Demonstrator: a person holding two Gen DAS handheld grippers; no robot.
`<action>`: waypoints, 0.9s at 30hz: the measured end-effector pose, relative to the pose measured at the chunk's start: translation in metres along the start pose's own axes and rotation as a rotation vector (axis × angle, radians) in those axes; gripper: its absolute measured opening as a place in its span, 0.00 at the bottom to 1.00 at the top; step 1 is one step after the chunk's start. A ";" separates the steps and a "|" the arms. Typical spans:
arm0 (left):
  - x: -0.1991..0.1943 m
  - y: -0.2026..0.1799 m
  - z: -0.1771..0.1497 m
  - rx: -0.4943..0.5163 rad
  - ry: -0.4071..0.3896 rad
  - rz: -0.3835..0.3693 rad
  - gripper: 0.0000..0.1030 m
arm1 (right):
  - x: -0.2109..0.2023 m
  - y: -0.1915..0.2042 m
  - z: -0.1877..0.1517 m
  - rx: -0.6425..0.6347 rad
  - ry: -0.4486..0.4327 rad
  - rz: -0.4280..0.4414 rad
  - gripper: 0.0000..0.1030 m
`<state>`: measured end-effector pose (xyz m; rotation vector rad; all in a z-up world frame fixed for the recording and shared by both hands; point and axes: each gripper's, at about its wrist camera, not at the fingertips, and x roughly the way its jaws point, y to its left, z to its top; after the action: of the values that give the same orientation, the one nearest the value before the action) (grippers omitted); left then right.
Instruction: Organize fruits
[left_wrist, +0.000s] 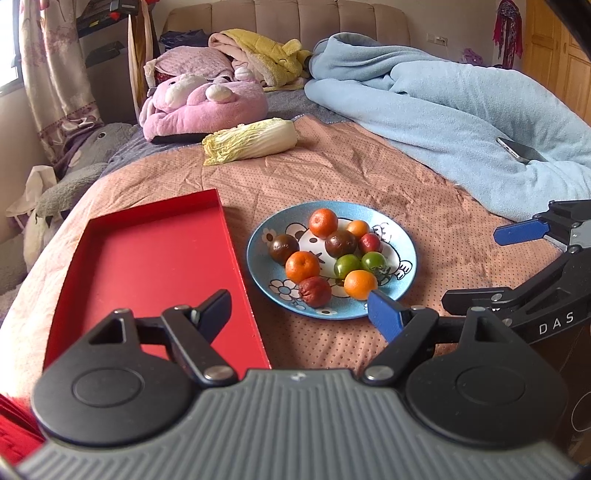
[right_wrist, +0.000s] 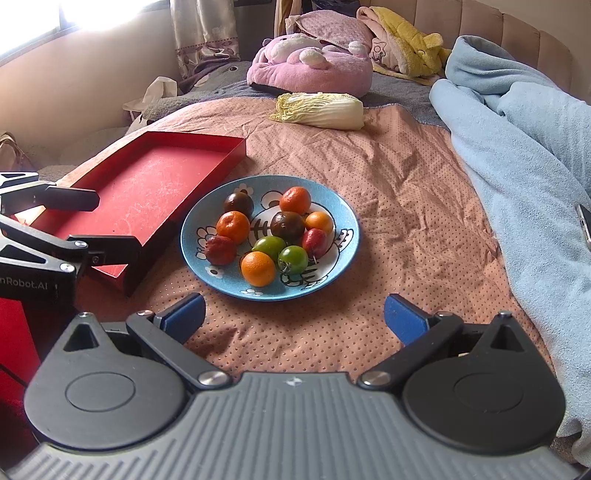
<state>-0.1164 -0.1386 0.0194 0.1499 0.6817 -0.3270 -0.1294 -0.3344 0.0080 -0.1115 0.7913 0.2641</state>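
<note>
Fruits (right_wrist: 268, 234) sit heaped touching on the blue plate (right_wrist: 345, 225) beside the red tray (right_wrist: 147, 184) on the bed; I hold both hand-held grippers, left (left_wrist: 301, 314) and right (right_wrist: 294, 317), open and empty, and judge a grasp may nudge neighbours rolling.

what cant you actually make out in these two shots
- Phone: half sunk in the blue blanket in the left wrist view, cut by the frame edge in the right wrist view.
- Red tray: the left hand-held gripper hides its near end in the left wrist view.
- Green fruit: too small to name.
- Red object at the lower left of both views: cut off by the frame edge and blocked by the left hand-held gripper.
</note>
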 end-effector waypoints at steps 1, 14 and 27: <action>0.000 0.000 0.000 0.002 0.005 0.002 0.80 | 0.001 0.001 0.000 -0.002 0.002 0.002 1.00; 0.005 -0.003 -0.002 0.016 0.037 0.004 0.80 | 0.007 0.005 -0.002 -0.013 0.032 0.014 1.00; 0.010 -0.004 -0.002 0.023 0.061 0.007 0.80 | 0.015 0.008 -0.003 -0.015 0.054 0.031 1.00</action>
<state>-0.1118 -0.1447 0.0113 0.1846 0.7377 -0.3247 -0.1233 -0.3245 -0.0050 -0.1209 0.8448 0.2977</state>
